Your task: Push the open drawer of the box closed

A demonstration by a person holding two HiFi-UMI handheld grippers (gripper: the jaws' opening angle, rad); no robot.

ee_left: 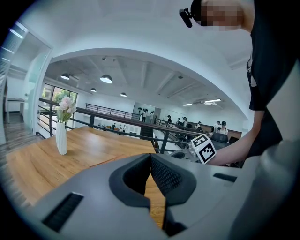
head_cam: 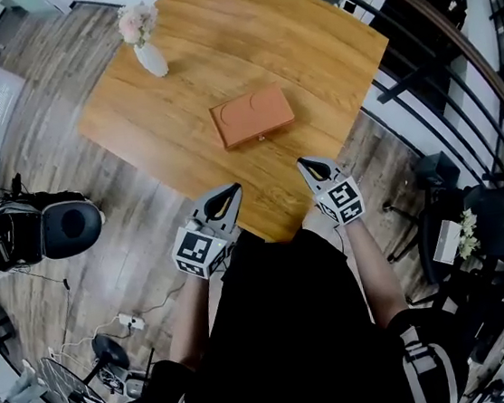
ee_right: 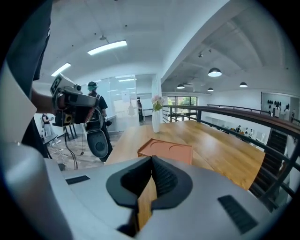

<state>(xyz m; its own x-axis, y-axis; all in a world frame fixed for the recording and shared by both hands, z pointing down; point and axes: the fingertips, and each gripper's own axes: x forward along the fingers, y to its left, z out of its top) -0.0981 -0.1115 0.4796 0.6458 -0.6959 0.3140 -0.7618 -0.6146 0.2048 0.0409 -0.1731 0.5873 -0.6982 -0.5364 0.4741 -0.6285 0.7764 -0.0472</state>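
A flat orange-brown box [head_cam: 252, 116] lies mid-table on the wooden table [head_cam: 326, 59]. A small knob on its near side faces me; how far the drawer stands out I cannot tell. Both grippers hover over the table's near corner, short of the box. My left gripper [head_cam: 234, 190] is shut and holds nothing. My right gripper [head_cam: 304, 164] is likewise shut and empty. In the right gripper view the box [ee_right: 167, 150] sits just beyond the closed gripper [ee_right: 152, 160]. The left gripper view shows its gripper [ee_left: 151, 157] shut over bare wood.
A white vase with pink flowers [head_cam: 148, 52] stands at the table's far left corner. A black railing [head_cam: 429, 83] runs along the right side. On the floor to the left sit a dark round device [head_cam: 65, 226] and cables.
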